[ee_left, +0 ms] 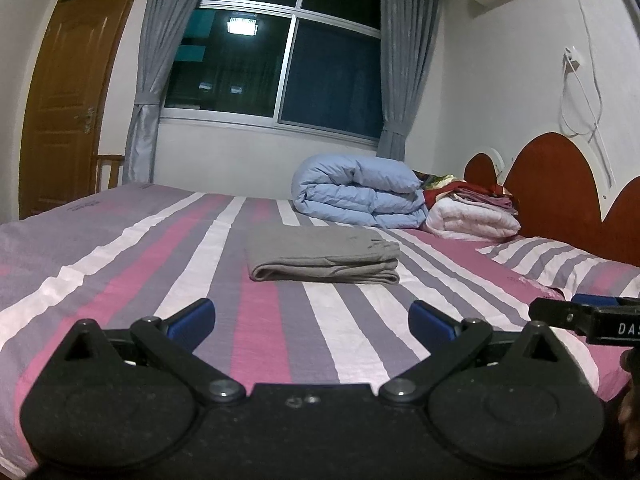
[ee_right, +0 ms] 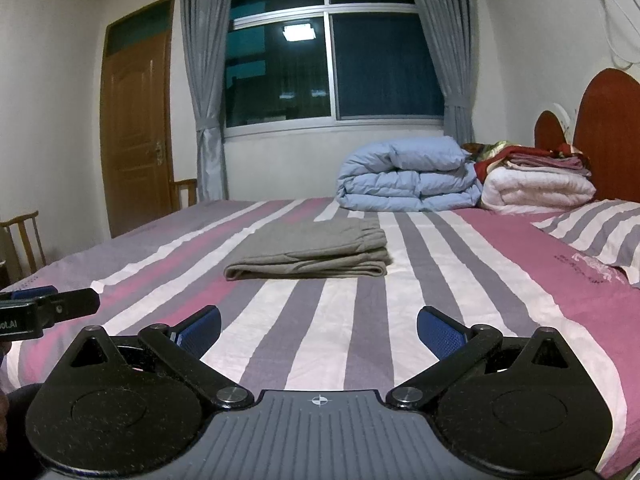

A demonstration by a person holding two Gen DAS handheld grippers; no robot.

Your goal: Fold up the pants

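The grey pants (ee_left: pixel 320 254) lie folded in a flat rectangular stack on the striped bed (ee_left: pixel 120 264), and they also show in the right wrist view (ee_right: pixel 316 254). My left gripper (ee_left: pixel 312 320) is open and empty, held back from the pants over the near part of the bed. My right gripper (ee_right: pixel 318 326) is open and empty, also short of the pants. The right gripper shows at the right edge of the left wrist view (ee_left: pixel 592 318). The left gripper shows at the left edge of the right wrist view (ee_right: pixel 44 306).
A folded light-blue duvet (ee_left: pixel 360 192) and a pile of white and red bedding (ee_left: pixel 472 208) lie at the far side by the red headboard (ee_left: pixel 556 188). A striped pillow (ee_right: pixel 596 232) lies at right. A window, curtains, a wooden door and a chair (ee_right: pixel 24 240) stand beyond.
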